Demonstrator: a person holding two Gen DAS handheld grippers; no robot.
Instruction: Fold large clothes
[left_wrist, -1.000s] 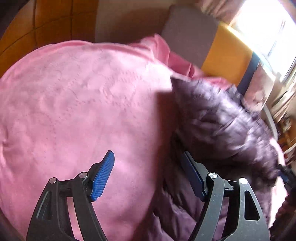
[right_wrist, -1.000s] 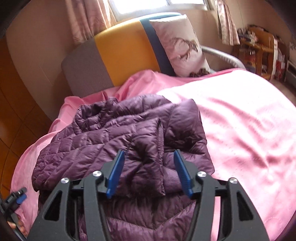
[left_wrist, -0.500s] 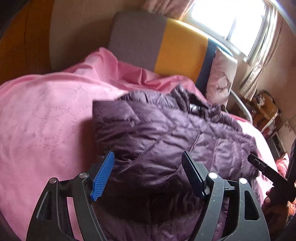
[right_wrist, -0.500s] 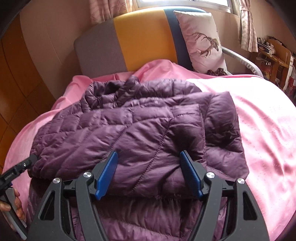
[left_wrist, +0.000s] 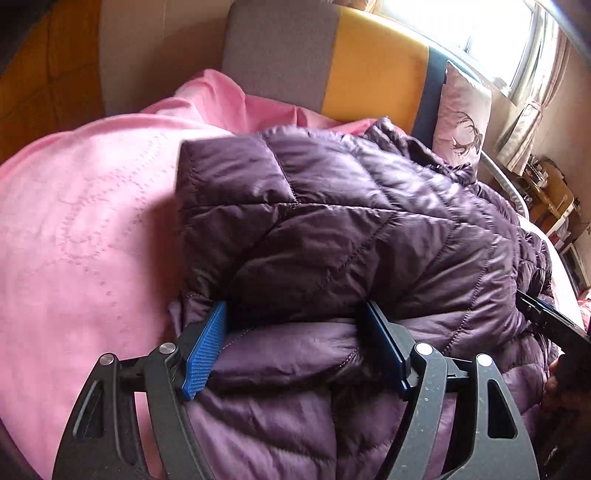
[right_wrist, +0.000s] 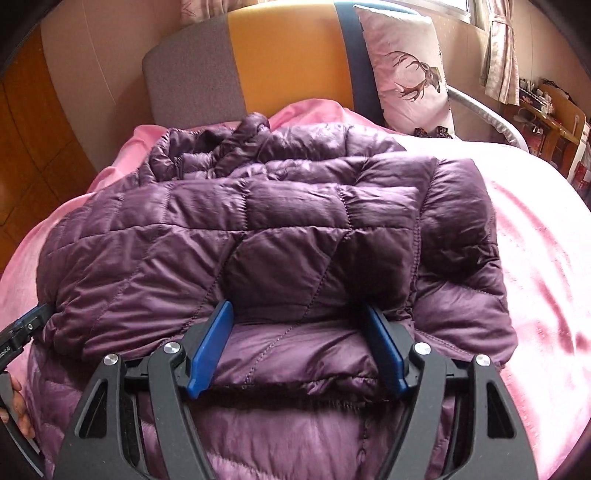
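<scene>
A purple quilted puffer jacket (left_wrist: 351, 229) lies folded over itself on a pink bedspread (left_wrist: 85, 240). It also fills the right wrist view (right_wrist: 280, 236). My left gripper (left_wrist: 295, 332) is open, its blue pads either side of a fold at the jacket's near left edge. My right gripper (right_wrist: 301, 332) is open, its pads straddling a fold at the near right part. The right gripper's tip (left_wrist: 546, 317) shows at the left view's right edge, and the left gripper's tip (right_wrist: 22, 332) at the right view's left edge.
A grey, orange and navy headboard (right_wrist: 280, 55) stands behind the bed. A deer-print pillow (right_wrist: 410, 74) leans against it. A window (left_wrist: 491, 29) with curtains is at the back. Wooden shelves (right_wrist: 546, 114) stand far right, and wood panelling (right_wrist: 29, 129) is on the left.
The left gripper swung from the bare pink bedspread over onto the jacket. Both grippers moved closer and lower onto the jacket's near fold. The sleeves now lie folded across the body.
</scene>
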